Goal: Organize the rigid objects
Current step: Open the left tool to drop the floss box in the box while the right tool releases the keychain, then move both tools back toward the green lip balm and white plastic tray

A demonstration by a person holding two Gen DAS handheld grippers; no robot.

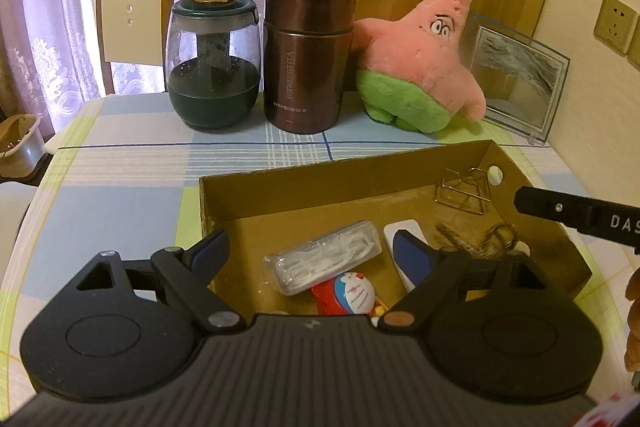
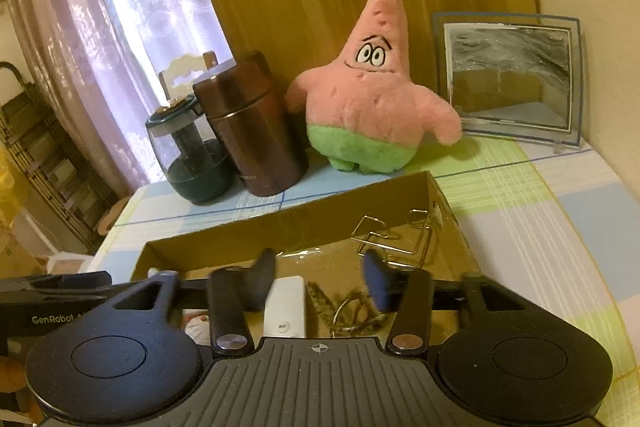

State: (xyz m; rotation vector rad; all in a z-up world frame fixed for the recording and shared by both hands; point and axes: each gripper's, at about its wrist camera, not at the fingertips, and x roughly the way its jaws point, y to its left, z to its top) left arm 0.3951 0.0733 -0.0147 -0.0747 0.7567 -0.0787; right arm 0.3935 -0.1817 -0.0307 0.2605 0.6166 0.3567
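Note:
An open cardboard box point(image 1: 304, 195) point(image 2: 224, 239) lies on the checked tablecloth. In it are a clear pack of floss picks point(image 1: 324, 261), a Doraemon toy point(image 1: 352, 293), a white remote-like bar point(image 1: 404, 231) point(image 2: 286, 303), a braided keyring point(image 1: 496, 237) point(image 2: 352, 311) and a wire holder point(image 1: 464, 193) point(image 2: 396, 235). My left gripper point(image 1: 310, 251) is open and empty, hovering over the box's near left part. My right gripper point(image 2: 320, 277) is open and empty over the box's near edge; its finger shows in the left wrist view point(image 1: 576, 213).
Behind the box stand a glass jar with a dark liquid point(image 1: 214, 67) point(image 2: 188, 155), a brown metal flask point(image 1: 308, 55) point(image 2: 252, 127), a pink starfish plush point(image 1: 420, 59) point(image 2: 372, 87) and a glass picture frame point(image 1: 516, 75) point(image 2: 508, 75). A chair point(image 1: 132, 19) stands beyond the table.

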